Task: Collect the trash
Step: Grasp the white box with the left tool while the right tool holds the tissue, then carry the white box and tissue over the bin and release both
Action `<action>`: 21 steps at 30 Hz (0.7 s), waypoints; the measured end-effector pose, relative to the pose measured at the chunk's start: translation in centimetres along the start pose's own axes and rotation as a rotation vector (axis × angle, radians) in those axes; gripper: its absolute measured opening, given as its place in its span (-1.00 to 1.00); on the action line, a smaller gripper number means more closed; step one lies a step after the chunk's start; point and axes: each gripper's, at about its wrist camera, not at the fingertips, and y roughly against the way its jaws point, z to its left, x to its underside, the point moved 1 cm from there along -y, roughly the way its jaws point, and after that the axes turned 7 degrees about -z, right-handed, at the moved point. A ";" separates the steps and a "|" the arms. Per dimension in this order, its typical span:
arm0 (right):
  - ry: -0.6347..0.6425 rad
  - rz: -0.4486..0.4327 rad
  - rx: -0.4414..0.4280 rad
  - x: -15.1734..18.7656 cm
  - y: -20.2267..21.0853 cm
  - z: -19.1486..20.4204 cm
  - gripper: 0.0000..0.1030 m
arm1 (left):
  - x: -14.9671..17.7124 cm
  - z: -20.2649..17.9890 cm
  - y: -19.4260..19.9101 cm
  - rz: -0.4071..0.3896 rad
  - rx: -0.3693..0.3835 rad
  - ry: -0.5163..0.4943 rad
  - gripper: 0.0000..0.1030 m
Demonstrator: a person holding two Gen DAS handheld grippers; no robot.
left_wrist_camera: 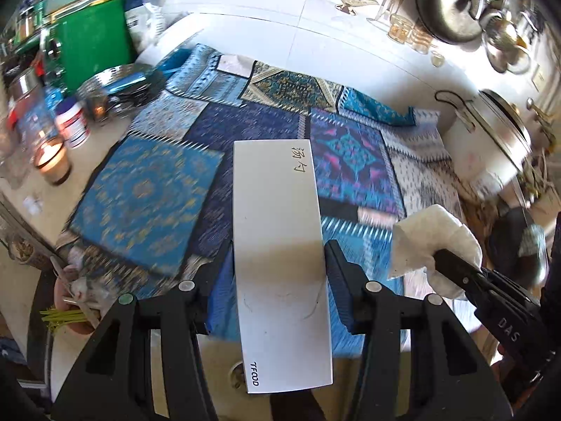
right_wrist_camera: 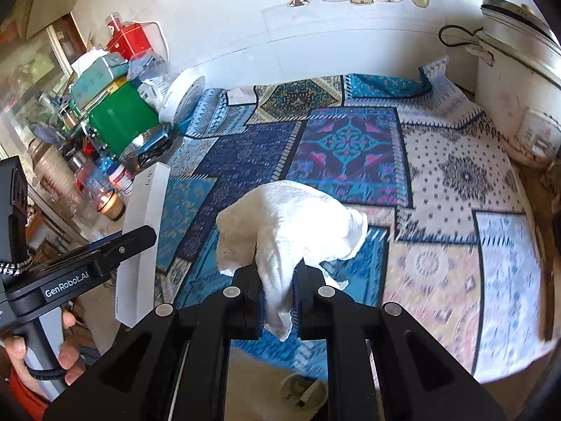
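**Desk:** Where do you stand on the trash?

**Me:** Both hands are loaded. My left gripper [left_wrist_camera: 277, 273] has its jaws about half apart, clamped on the flat sides of a long white box [left_wrist_camera: 280, 245] with "TFOOD" printed at its near end. My right gripper [right_wrist_camera: 278, 301] is squeezed nearly tight on a crumpled white tissue [right_wrist_camera: 291, 224], which bunches up above the fingertips.

**Desk:** And where are those two things now?

**Me:** Both are off the surface, held over the patchwork cloth [right_wrist_camera: 455, 182] on the counter. The box sticks out forward from the left jaws; the tissue hangs to the right of it.

**Desk:** So what's left?

**Me:** The picking up looks done for these two; dropping them off isn't. I can't see a bin in either view (it may sit outside both cameras). The cloth itself shows no loose scraps that I can make out. The clutter at the left, the green tin [right_wrist_camera: 122, 122] and the jars, looks like household stuff rather than trash, though I can't be sure.
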 end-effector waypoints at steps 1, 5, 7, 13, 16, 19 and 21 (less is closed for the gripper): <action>-0.013 0.004 0.002 1.4 0.5 1.0 -0.79 | 1.3 1.2 1.5 0.004 0.002 -0.015 -0.02; -0.064 0.036 0.002 6.2 2.3 4.3 -0.79 | 5.7 4.8 5.8 0.028 -0.010 -0.049 -0.02; -0.079 0.066 -0.001 8.2 3.0 5.6 -0.79 | 7.6 6.3 7.4 0.051 -0.011 -0.041 -0.02; -0.071 0.158 0.023 13.6 4.0 7.3 -0.79 | 13.0 8.9 8.3 0.141 -0.018 -0.010 -0.02; -0.084 0.201 0.044 16.4 3.5 6.2 -0.79 | 15.9 8.9 6.7 0.192 -0.016 -0.012 -0.02; -0.110 0.252 0.066 19.4 2.3 4.4 -0.79 | 19.4 8.8 4.2 0.263 -0.010 -0.015 -0.02; -0.133 0.293 0.083 21.9 1.2 2.7 -0.79 | 22.2 8.6 1.9 0.321 -0.010 -0.012 -0.02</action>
